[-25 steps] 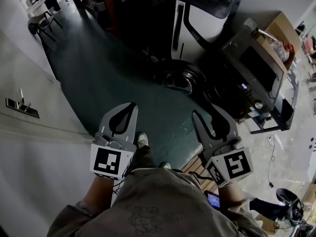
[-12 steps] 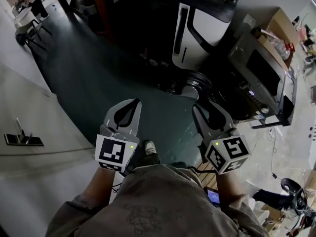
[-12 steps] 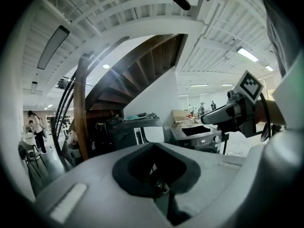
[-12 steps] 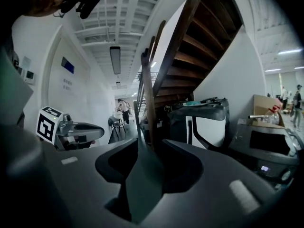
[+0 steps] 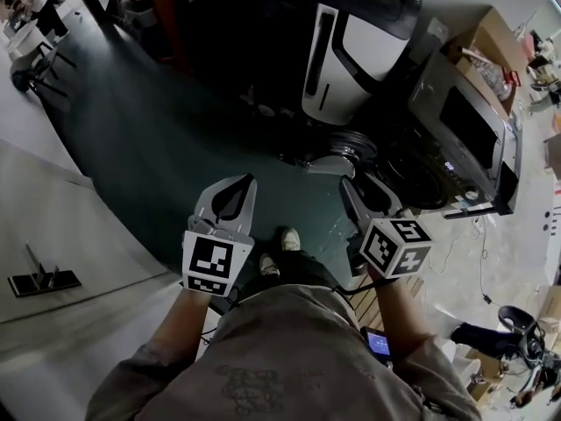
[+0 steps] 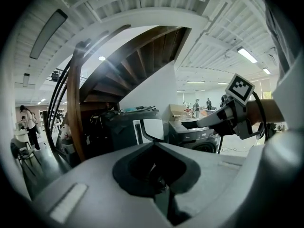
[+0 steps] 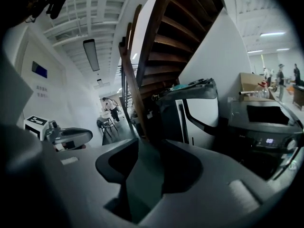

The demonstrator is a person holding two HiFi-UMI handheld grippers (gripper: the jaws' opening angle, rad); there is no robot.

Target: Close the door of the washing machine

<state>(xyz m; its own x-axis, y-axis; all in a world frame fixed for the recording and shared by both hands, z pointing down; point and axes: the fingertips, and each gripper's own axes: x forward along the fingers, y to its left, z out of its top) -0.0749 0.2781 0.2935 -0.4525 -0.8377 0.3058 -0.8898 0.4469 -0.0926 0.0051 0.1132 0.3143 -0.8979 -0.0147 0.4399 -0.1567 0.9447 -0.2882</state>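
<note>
Washing machine: the washing machine (image 5: 469, 121) stands at the right of the head view on the dark green floor (image 5: 175, 147). It is a dark, boxy front-loader with a glossy black top framed in grey metal. Its front faces down-left in that view, toward the person, with a small lit display on the control strip.
Door: the door (image 5: 349, 147) is open. It is swung out from the left side of the drum mouth and reads as a thick, dark round ring seen close to edge-on.
Door axis: being round, it has no clear long axis. Its flat face stands roughly square to the machine's front.
Door position: it lies just beyond the tips of the right gripper's fingers and apart from them.
Left gripper: the left gripper (image 5: 244, 182) is pale grey plastic with a marker cube, and it points over bare floor. Its fingers meet at the tips and hold nothing.
Right gripper: the right gripper (image 5: 361, 187) aims toward the door. Its fingers stand wide apart and have just been closing a little, with nothing between them.
Neighbours: a white appliance (image 5: 364, 46) with a curved black band stands just left of the machine, and a cardboard box (image 5: 482, 38) sits behind it.
Background: a dark wooden staircase (image 7: 175, 37) rises over both.
</note>
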